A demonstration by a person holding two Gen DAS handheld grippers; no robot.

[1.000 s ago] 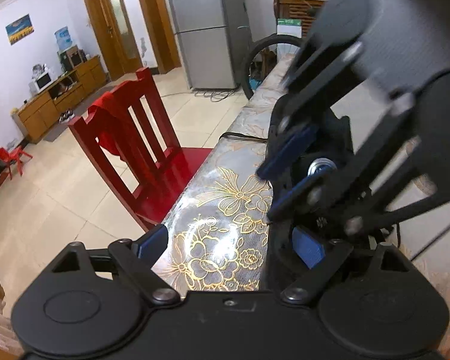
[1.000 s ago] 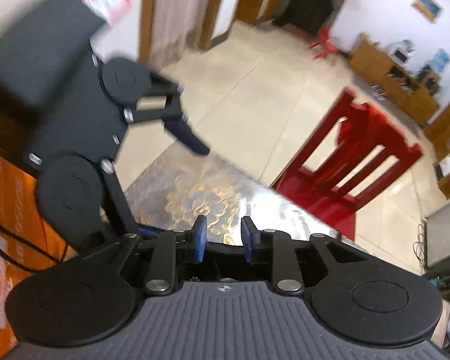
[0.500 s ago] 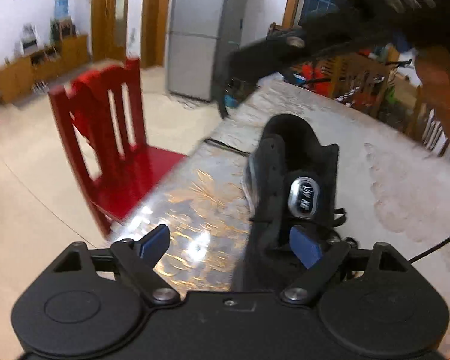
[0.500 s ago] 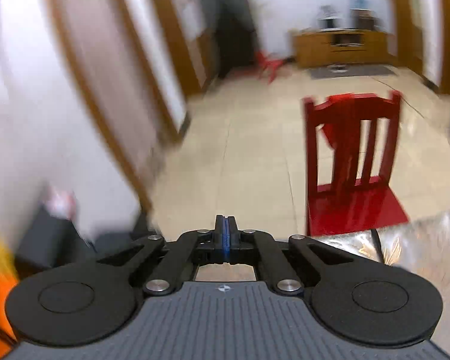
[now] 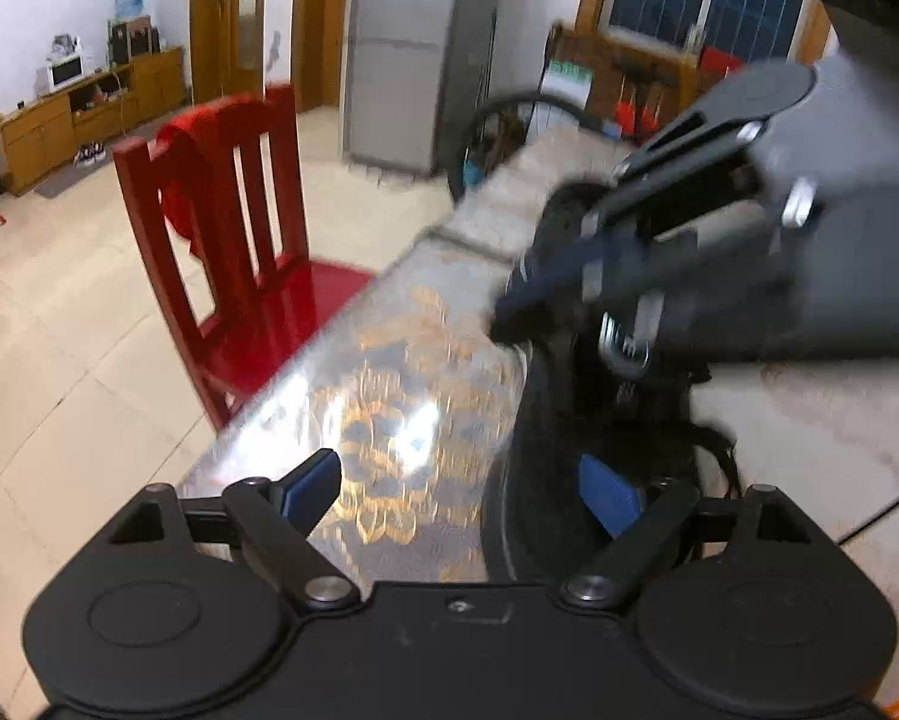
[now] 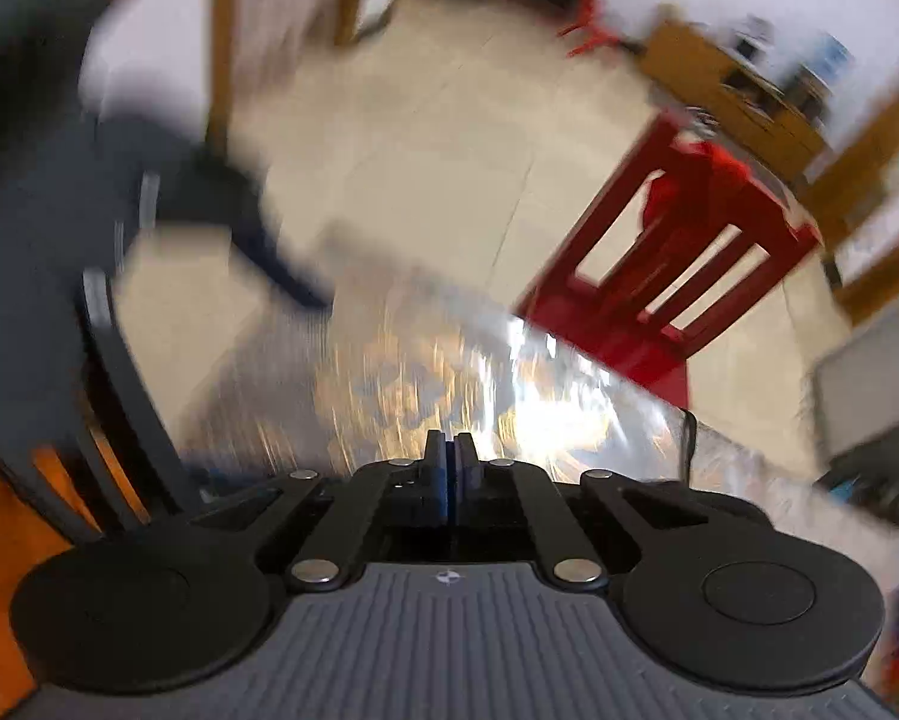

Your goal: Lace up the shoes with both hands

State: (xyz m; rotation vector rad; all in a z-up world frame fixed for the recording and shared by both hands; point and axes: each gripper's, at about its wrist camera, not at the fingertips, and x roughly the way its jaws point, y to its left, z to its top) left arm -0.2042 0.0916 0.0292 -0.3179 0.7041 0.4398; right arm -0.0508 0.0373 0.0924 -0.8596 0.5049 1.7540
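Observation:
A black shoe (image 5: 575, 420) with a silver badge (image 5: 626, 348) on its tongue stands on the table with the gold-flowered cover (image 5: 389, 384). My left gripper (image 5: 461, 486) is open, its right pad over the shoe's near end. My right gripper (image 5: 509, 300) hangs over the shoe from the upper right, blurred, fingers together. In the right wrist view the right gripper (image 6: 449, 456) is shut, with nothing visible between the pads, above the table cover (image 6: 425, 384). The left gripper (image 6: 293, 282) shows blurred at left. Black laces (image 5: 713, 438) lie loose beside the shoe.
A red chair (image 5: 239, 264) stands at the table's left edge, also in the right wrist view (image 6: 677, 264). A grey fridge (image 5: 413, 48) and a bicycle wheel (image 5: 497, 138) are beyond the table's far end. A thin black cable (image 5: 887, 510) crosses the table at right.
My right gripper has swung back down over the shoe and stays shut. The left gripper stays open near the shoe's end, with its view shifted a little.

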